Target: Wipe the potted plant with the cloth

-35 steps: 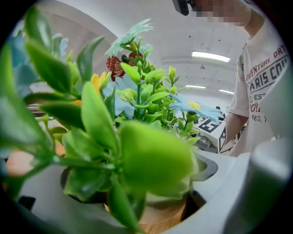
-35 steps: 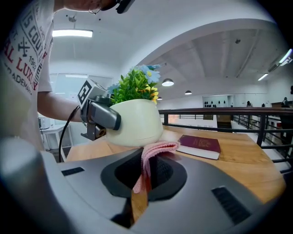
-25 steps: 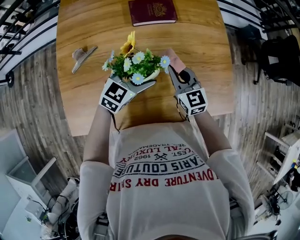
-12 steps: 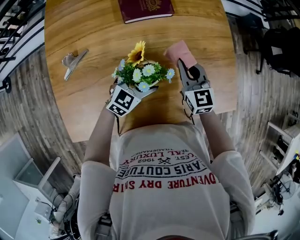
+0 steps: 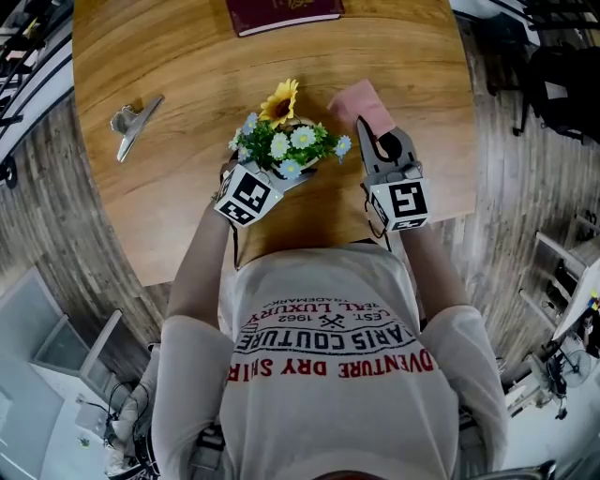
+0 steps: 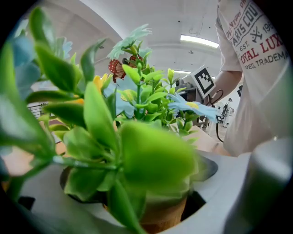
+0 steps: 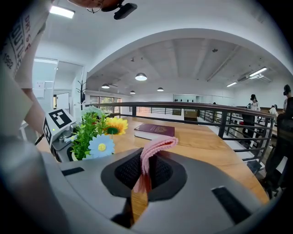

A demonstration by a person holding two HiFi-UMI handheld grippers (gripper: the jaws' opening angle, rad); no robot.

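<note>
Head view: left gripper [image 5: 279, 178] has the potted plant [image 5: 286, 141] between its jaws. Right gripper [image 5: 372, 129] sits just right of it, with the pink cloth [image 5: 359, 101] sticking out past its jaws. Both are over the bench [image 5: 187, 206]. Maroon book [image 5: 281, 11] is far beyond the jaws, metal clip [image 5: 134, 117] well left.

Left gripper view: jaws clamped on the terracotta pot [image 6: 160, 219]. Foliage fills the frame.

Right gripper view: jaws pinched tight on the cloth [image 7: 147, 160]. Plant just left of the jaws, book beyond them.

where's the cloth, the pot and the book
cloth [image 7: 158, 144]: right gripper view, on its pink fold.
pot [image 6: 162, 214]: left gripper view, on its brown wall.
book [image 5: 281, 11]: head view, on its maroon cover.
</note>
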